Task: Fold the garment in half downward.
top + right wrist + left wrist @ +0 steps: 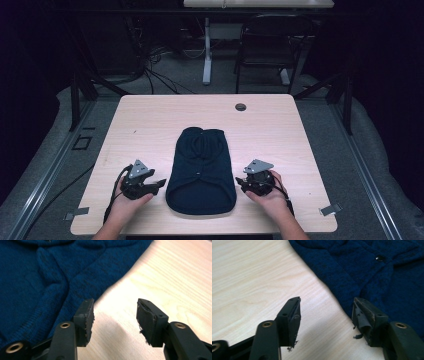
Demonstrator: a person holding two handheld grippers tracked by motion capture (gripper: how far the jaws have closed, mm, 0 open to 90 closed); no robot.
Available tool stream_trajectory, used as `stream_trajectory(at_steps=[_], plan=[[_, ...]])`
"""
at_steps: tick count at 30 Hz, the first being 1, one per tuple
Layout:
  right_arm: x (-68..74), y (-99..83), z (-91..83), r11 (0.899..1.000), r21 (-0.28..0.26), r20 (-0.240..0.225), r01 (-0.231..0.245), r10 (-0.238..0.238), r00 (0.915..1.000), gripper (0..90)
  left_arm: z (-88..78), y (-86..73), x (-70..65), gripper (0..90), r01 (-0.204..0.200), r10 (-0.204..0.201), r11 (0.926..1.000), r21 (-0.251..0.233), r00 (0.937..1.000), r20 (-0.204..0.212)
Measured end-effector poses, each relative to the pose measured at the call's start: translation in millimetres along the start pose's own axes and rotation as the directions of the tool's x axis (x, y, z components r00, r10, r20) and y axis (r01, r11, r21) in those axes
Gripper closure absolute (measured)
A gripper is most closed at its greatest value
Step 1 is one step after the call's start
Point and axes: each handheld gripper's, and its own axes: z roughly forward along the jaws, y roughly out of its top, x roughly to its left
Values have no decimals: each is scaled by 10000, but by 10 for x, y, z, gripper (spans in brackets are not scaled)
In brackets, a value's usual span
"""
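A dark blue knit garment (201, 170) lies folded in the middle of the light wooden table (150, 120), its wide hem toward the near edge. A small dark button (379, 258) shows on its front. My left gripper (159, 183) rests on the table just left of the garment, open, with bare wood between its fingertips (325, 312). One finger (364, 315) sits at the cloth's edge. My right gripper (240, 183) rests just right of the garment, open too, with nothing between its fingertips (115, 315). The cloth (50, 277) fills the left of the right gripper view.
A round dark grommet (240, 106) is set in the table near its far edge. Beyond the table stand a black chair (272, 45) and a white desk leg (207, 50), with cables on the grey floor. Bare wood lies around the garment.
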Motion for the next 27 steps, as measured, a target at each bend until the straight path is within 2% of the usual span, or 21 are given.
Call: stream_trajectory(at_steps=[3,6,10,13,15,16,17,19,20,21,22,23,24,27], plan=[[-10,8,-8,10000,34,106,31,-32,9999,491,-3,-6,18,437,56,-57,10000,58,9999,96],[-46,35,5,9996,121,-361,-238,242,9991,517,9,21,35,462,-18,17,9999,144,9999,106],[-89,96,44,9987,477,-573,-166,194,9982,523,62,99,66,477,-224,220,9993,297,9997,145],[-112,140,56,9988,442,-680,-200,230,9974,531,98,120,82,498,-151,141,9994,306,9994,326],[-134,192,74,9988,490,-849,-93,135,9963,534,136,148,111,519,-1,-14,9994,347,9990,439],[-148,254,87,9981,581,-852,223,-173,9962,534,148,172,124,544,95,-117,9991,416,9985,532],[-158,289,96,9974,650,-937,303,-241,9953,534,172,244,146,554,-16,-11,9993,377,9976,695],[-172,329,104,9963,728,-1018,462,-386,9941,532,186,289,151,559,-60,32,9992,386,9974,716],[-193,414,122,9944,784,-917,714,-642,9937,529,204,341,159,562,-104,77,9993,372,9973,732],[-193,414,122,9944,784,-917,714,-642,9937,529,222,394,168,562,-120,94,9994,324,9969,778],[-224,510,144,9922,800,-907,958,-885,9919,603,244,450,179,562,-166,142,9994,304,9968,789],[-224,510,144,9922,800,-907,958,-885,9919,603,271,505,183,562,-251,231,9993,274,9971,731],[-256,601,203,9906,780,-1250,1123,-1020,9869,660,304,559,185,561,-371,353,9990,265,9972,657],[-279,687,285,9861,896,-1262,1396,-1278,9837,678,423,712,180,560,-784,765,9964,312,9953,591]])
